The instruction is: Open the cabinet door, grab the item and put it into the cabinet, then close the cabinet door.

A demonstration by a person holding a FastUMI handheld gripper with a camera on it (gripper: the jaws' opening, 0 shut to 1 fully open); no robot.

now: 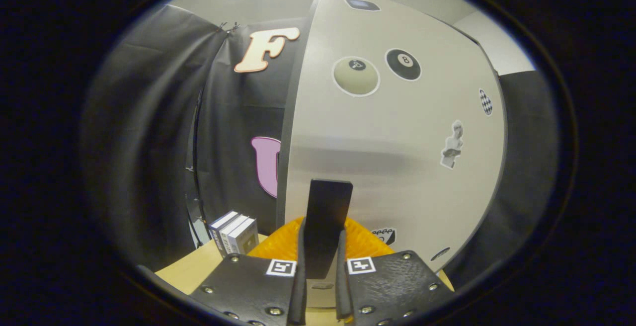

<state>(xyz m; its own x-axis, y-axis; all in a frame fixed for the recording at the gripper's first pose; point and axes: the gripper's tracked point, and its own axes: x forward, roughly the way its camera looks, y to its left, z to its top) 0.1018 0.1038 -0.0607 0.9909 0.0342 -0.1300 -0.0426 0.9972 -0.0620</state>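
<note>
The white cabinet door (397,132), dotted with stickers, stands close ahead of me, its left edge (290,132) dark. A flat black bar (325,216), apparently the door's handle, rises upright between my fingers. My gripper (320,266) is shut on this bar, with both fingers pressing its sides. Just beyond the fingers, low in front of the door, lies an orange ribbed object (278,244), partly hidden by the bar and the fingers.
Three small white and grey boxes (233,234) stand upright on the wooden table (194,271), left of the orange object. Black cloth walls close off the left side and the area right of the cabinet.
</note>
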